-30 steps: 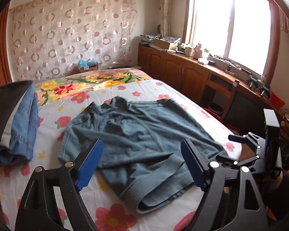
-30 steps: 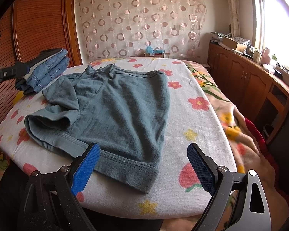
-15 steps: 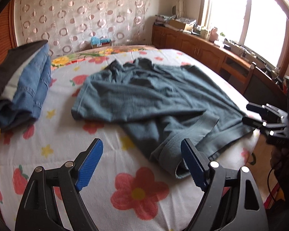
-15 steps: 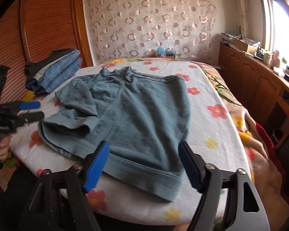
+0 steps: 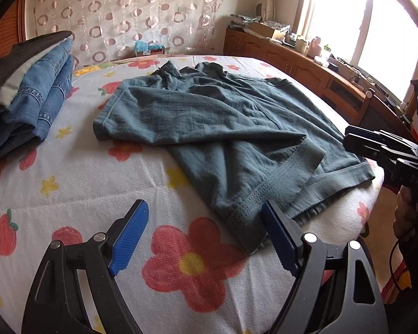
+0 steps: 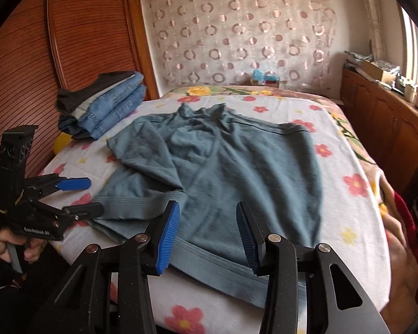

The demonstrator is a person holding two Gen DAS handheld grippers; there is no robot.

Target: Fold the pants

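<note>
Over the last second the right gripper point(image 6: 207, 235) had been closing its jaws, which stood much wider a second before; they now sat partly drawn in above the near hem of the pants point(image 6: 228, 167), with cloth below and between the blue pads, though whether the pads pressed on it could not be told. The left gripper point(image 5: 204, 235) had sunk closer to the bed point(image 5: 69, 183), so the flowered sheet filled more of its view; its fingers stood wide apart and empty, the right pad just beside the turned-over cuff at the pants' near corner. The grey-blue pants lay spread and rumpled across the middle of the bed, one leg folded over the other, apart from the stack of folded jeans point(image 6: 108, 105) by the wooden headboard. White lettering on the left gripper's body read roughly "GenRobot.AI". A hand point(image 6: 12, 246) gripped its handle from below, fingers curled round the trigger.
</note>
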